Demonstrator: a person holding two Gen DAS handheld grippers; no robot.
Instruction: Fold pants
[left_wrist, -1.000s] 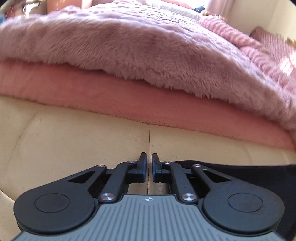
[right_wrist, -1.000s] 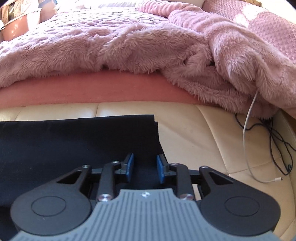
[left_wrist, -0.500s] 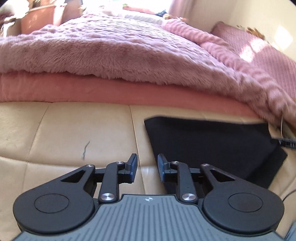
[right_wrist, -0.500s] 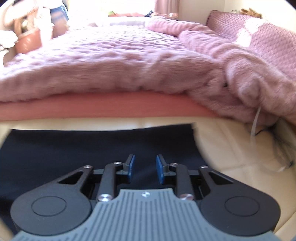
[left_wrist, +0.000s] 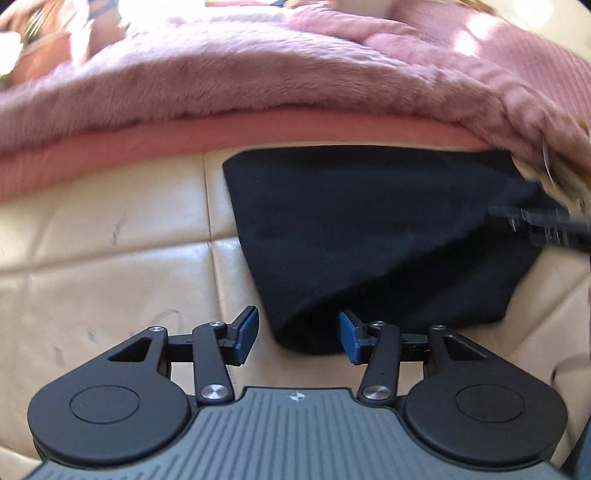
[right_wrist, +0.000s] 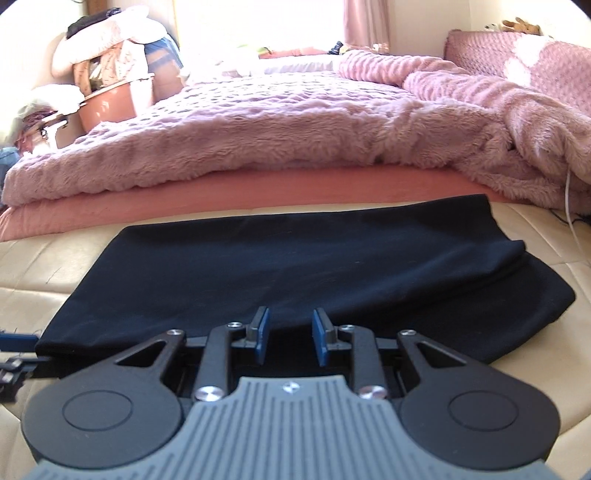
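Spreading across the far side of everything, a fluffy pink blanket (right_wrist: 295, 122) tops a salmon mattress edge (right_wrist: 229, 195). Just below that edge lies a cream leather cushion (left_wrist: 110, 258), and the black pants (right_wrist: 288, 266) lie folded flat on it, their far hem next to the mattress edge. The left gripper (left_wrist: 297, 334) hovers at the pants' near left corner, jaws spread wide, holding nothing. The right gripper (right_wrist: 290, 334) sits at the pants' near edge, jaws parted and empty.

Home bedroom: bed (right_wrist: 258, 184) with pink fleece blanket (right_wrist: 277, 125), pillows (right_wrist: 110, 33) piled upper left, sunlit window (right_wrist: 258, 22) behind.
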